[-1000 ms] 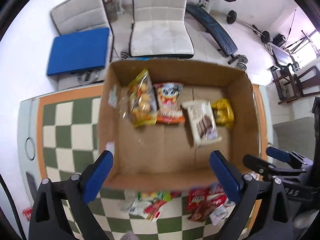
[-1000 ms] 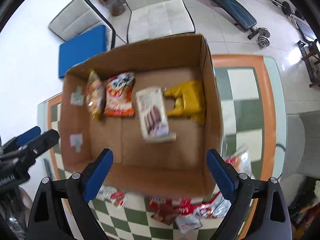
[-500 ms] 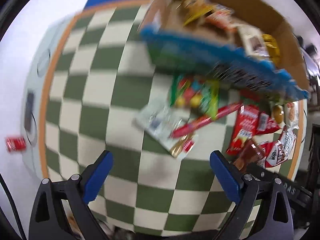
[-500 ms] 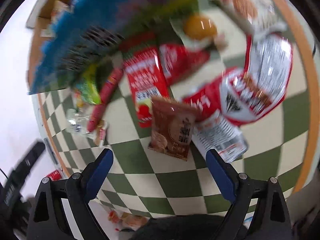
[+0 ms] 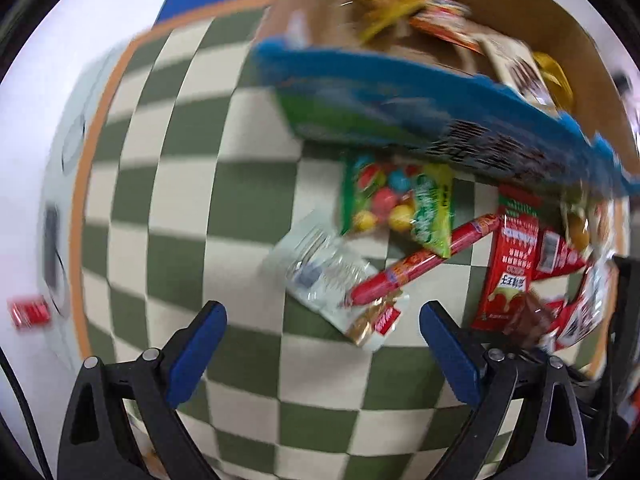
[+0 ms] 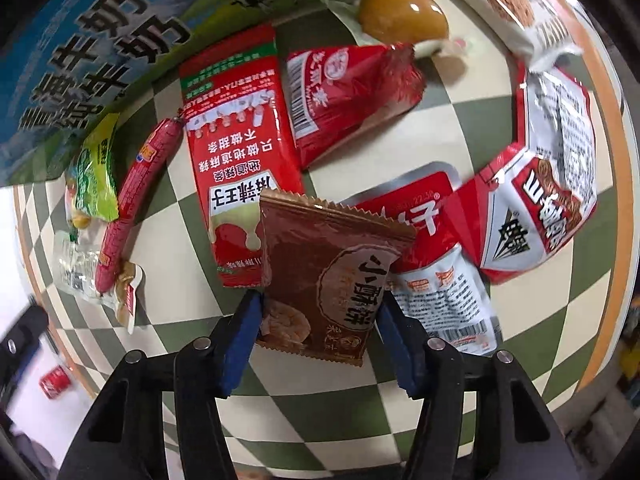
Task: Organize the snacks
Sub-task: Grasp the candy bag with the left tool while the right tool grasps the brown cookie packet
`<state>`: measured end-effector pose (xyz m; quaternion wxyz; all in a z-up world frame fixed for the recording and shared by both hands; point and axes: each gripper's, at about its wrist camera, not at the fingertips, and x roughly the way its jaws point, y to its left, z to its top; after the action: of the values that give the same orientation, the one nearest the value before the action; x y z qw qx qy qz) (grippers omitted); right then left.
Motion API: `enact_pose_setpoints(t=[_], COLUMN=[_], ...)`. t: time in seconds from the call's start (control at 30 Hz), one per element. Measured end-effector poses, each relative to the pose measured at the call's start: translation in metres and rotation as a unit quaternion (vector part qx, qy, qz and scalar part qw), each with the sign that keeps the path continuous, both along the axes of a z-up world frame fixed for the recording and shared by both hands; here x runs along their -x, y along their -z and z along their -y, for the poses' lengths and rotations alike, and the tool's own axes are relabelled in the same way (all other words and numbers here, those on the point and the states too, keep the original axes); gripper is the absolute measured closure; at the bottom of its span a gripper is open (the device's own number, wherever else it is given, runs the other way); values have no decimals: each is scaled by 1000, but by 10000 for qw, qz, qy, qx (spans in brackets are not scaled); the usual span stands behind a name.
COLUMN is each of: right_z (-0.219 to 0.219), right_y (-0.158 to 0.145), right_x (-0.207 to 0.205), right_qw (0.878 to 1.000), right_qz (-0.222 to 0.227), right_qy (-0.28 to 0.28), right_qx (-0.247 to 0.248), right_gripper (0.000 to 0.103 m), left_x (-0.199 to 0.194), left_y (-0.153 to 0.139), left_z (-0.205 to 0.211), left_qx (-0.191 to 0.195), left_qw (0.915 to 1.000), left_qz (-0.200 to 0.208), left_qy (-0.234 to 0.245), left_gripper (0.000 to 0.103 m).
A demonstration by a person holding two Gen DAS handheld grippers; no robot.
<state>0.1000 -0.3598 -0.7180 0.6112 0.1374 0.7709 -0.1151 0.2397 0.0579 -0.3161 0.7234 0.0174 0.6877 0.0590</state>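
Observation:
My right gripper is shut on a brown biscuit packet, its pads pressing the packet's lower sides. Around it on the checkered table lie a tall red packet, a red sausage stick, other red packets and a red-and-white packet. My left gripper is open and empty above the table, near a clear packet, the sausage stick and a green candy bag. The cardboard box holding several snacks stands behind.
The box's blue-and-green printed side faces the loose snacks. A yellow jelly cup and a white packet lie far right. The table's orange rim runs along the left. A small red can lies beyond it.
Both grippers have dropped from above the box to the loose snacks on the table. My right gripper has closed on the brown biscuit packet. The left has stayed open.

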Motion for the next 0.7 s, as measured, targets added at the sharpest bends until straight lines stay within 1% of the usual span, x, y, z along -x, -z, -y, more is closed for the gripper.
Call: enact_pose_setpoints(t=[0.07,0.13,0.2,0.27,0.37,0.47,0.6,0.67,0.7], right_z=[-1,2,5,7,7,3,2,0,0], right_y=[1,1,4,3,1,-2,1,6,7], right_x=[-3,-1,-2,-3,-8,-18,-34,-42,-45], right_qw=[9999,9999,9998,9996,9991,9990,9989,9989,9990], right_qz=[76,105,149,197,272,349,368,353,350], right_qy=[-141,-114,-16,83,131,36,15,12,12], right_qx=[41,7,-103,-202,-298,-284,-290,-300,-293], right_gripper=[42,42,42,42,42,42,42,42,42], left_x=[-6,-13,-25,-43,-62,-78,-90,-92,-93], left_y=[3,5,10,15,25,39,60,68,71], left_z=[15,18,20,12,8,12,18,21,22], left_qx=[-168,-82,159,421,556,524,356,347,404], left_qw=[9992,9992,9993,9988,9981,9977,9970,9961,9958], left_qz=[-27,-73,-167,-209,-257,-429,-690,-799,-817], left_qy=[349,378,302,105,-83,-54,70,110,120], left_gripper=[4,4,4,4,4,4,4,4,4])
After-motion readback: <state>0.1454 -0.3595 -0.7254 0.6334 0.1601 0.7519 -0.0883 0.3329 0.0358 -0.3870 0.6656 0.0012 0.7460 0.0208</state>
